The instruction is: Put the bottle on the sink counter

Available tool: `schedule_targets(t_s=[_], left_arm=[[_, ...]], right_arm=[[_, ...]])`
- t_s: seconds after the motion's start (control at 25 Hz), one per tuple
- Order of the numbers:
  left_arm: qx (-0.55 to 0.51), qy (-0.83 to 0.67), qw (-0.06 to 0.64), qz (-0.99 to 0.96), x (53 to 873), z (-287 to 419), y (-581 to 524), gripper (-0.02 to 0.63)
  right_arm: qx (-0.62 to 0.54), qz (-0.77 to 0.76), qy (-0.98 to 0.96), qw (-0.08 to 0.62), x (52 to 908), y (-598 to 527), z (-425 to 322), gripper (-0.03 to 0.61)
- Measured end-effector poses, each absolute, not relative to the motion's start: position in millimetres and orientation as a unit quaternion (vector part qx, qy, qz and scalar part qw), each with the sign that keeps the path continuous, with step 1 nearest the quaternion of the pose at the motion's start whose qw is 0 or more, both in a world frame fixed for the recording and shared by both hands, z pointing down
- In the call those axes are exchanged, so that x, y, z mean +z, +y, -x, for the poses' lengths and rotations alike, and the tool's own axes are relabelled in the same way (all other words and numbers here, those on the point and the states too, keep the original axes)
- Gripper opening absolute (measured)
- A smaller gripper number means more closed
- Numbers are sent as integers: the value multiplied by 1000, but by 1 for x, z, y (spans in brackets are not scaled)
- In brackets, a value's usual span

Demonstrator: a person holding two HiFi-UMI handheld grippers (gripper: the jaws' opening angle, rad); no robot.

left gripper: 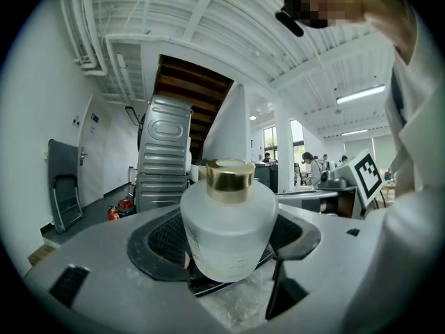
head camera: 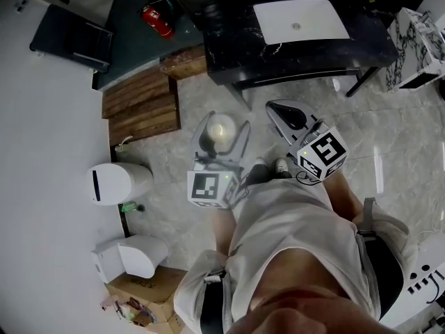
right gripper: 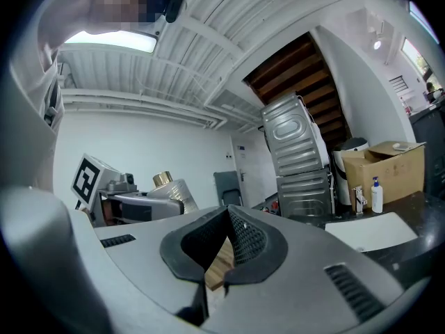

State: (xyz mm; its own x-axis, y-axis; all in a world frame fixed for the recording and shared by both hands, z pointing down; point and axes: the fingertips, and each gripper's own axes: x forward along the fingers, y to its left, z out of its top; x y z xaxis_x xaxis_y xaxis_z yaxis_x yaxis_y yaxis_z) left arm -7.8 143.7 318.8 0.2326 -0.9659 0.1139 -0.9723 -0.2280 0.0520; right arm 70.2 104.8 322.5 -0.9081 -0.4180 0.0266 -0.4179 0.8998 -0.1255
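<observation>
A frosted white bottle (left gripper: 228, 225) with a gold cap stands upright between the jaws of my left gripper (head camera: 217, 139), which is shut on its body. The head view shows the bottle (head camera: 222, 129) held over the tiled floor, well short of the black sink counter (head camera: 236, 47) and its white basin (head camera: 299, 21). My right gripper (head camera: 287, 119) hovers to the right of the left one, apart from the bottle. Its jaws meet at the tips with nothing between them (right gripper: 228, 221). The right gripper view catches the bottle (right gripper: 172, 192) off to its left.
Wooden steps (head camera: 142, 103) lie left of the counter, and red fire extinguishers (head camera: 157, 16) stand behind them. White bins (head camera: 115, 183) and a cardboard box (head camera: 149, 287) line the left wall. A marble-patterned block (head camera: 417, 44) stands at the counter's right end.
</observation>
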Motion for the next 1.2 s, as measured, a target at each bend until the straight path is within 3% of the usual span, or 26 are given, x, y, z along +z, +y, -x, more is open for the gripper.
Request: schedule_targets(t_s=[1.2], left_arm=[[37, -591, 69, -803, 342, 65, 36, 328]], right_arm=[[-88, 247, 965, -21, 344, 5, -12, -3]])
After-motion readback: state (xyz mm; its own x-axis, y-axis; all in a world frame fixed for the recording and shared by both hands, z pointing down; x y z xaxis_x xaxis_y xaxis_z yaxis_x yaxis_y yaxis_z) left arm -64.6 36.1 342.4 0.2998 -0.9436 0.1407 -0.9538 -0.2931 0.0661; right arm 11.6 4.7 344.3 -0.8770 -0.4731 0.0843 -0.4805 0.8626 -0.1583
